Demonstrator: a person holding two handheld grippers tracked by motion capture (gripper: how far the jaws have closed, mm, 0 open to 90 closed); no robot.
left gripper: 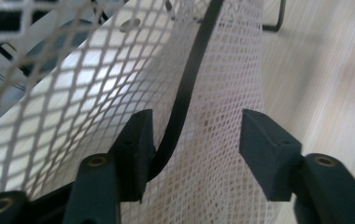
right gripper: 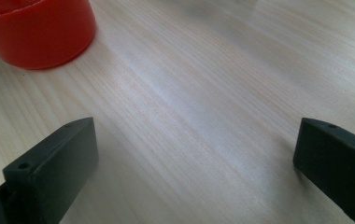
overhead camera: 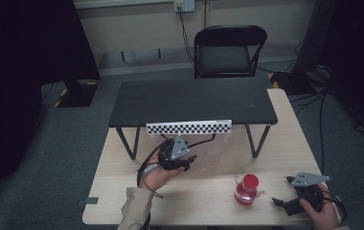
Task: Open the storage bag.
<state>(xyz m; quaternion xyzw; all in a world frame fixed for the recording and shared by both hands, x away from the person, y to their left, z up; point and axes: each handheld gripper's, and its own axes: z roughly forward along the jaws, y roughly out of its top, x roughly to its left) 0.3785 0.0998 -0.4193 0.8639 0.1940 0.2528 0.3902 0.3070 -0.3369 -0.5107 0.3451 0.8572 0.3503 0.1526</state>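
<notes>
The left gripper (left gripper: 194, 135) has its fingers half spread around the mesh (left gripper: 213, 154) and its black rim — close squarely on that rim. The right gripper (right gripper: 194, 154) rests spread wide on the surface (right gripper: 213, 70).

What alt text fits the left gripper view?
The left tongs straddle a fold of white mesh with a black edge strip, jaws apart, on a pale wooden table.
</notes>
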